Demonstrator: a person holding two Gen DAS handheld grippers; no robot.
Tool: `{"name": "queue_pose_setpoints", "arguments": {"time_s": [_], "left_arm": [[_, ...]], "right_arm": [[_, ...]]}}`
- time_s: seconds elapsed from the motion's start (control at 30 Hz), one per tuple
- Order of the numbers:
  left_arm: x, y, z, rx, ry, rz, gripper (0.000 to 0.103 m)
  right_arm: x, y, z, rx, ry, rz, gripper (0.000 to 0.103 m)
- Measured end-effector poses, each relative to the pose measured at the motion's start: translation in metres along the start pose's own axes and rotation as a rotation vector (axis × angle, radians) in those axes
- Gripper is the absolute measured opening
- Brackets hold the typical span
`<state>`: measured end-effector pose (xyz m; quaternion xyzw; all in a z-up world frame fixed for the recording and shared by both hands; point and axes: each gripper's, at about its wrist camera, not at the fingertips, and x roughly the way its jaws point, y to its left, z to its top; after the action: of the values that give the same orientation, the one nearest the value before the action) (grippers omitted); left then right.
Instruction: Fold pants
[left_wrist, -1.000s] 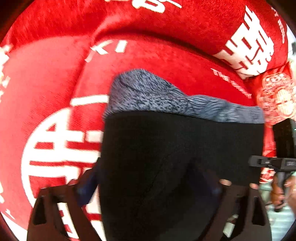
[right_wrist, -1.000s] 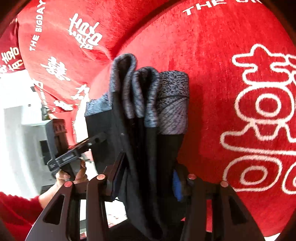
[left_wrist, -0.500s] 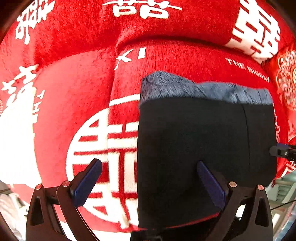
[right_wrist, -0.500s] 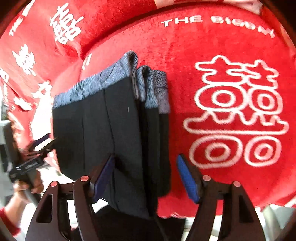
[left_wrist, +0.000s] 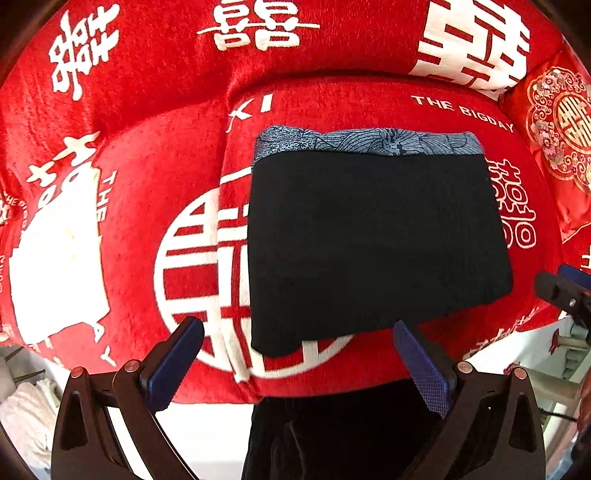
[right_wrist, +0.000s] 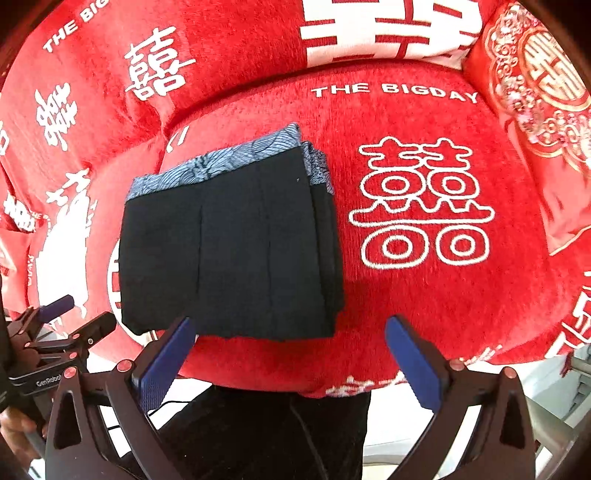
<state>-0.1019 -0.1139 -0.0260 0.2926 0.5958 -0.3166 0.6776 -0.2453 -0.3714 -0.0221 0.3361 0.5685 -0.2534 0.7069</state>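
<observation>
We look down on the folded black pants (left_wrist: 376, 247), lying flat on a red sofa cover (left_wrist: 147, 155) printed with white characters and the words "THE BIGDAY". In the left wrist view the pants fill the centre and right of the frame, their grey patterned waistband (left_wrist: 369, 142) along the upper edge. In the right wrist view the same bundle sits left of centre (right_wrist: 232, 251), its stacked layers showing along the right-hand edge, just beside a large outlined white character (right_wrist: 421, 203) on the cover.

Our left tongs (left_wrist: 295, 365) stand released at the bottom of the frame, blue pads (left_wrist: 173, 365) spread wide, clear of the cloth; the lower edge of the pants lies between and above them. Our right tongs (right_wrist: 291, 362) have just been opening and stand spread wide, with nothing gripped; the near edge of the pants shows just above the left pad (right_wrist: 162, 369).

A red embroidered cushion (right_wrist: 535, 92) rests at the upper right of the frame. The left tongs also show at the lower left edge of the right wrist view (right_wrist: 55, 332).
</observation>
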Motion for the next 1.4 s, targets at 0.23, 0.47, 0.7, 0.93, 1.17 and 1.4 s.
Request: {"name": "queue_pose_setpoints", "arguments": {"time_s": [0.23, 0.47, 0.7, 0.93, 1.17, 1.4], "left_arm": [[-0.028, -0.004, -0.011, 0.021, -0.041, 0.11, 0.103], [-0.042, -0.003, -0.019, 0.033, -0.047, 0.127, 0.103], [-0.052, -0.001, -0.017, -0.036, -0.032, 0.092, 0.103], [-0.057, 0.001, -0.014, -0.055, -0.038, 0.073, 0.103], [-0.058, 0.002, -0.014, -0.038, -0.039, 0.069, 0.103], [-0.058, 0.0, -0.015, -0.024, -0.033, 0.063, 0.103]], "right_arm": [[-0.027, 0.028, -0.013, -0.042, 0.013, -0.071, 0.103], [-0.037, 0.044, -0.017, -0.041, 0.027, -0.09, 0.103], [-0.04, 0.054, -0.022, -0.066, 0.049, -0.1, 0.103], [-0.044, 0.059, -0.021, -0.068, 0.049, -0.102, 0.103], [-0.045, 0.064, -0.016, -0.056, 0.045, -0.104, 0.103], [-0.047, 0.07, -0.015, -0.067, 0.041, -0.112, 0.103]]}}
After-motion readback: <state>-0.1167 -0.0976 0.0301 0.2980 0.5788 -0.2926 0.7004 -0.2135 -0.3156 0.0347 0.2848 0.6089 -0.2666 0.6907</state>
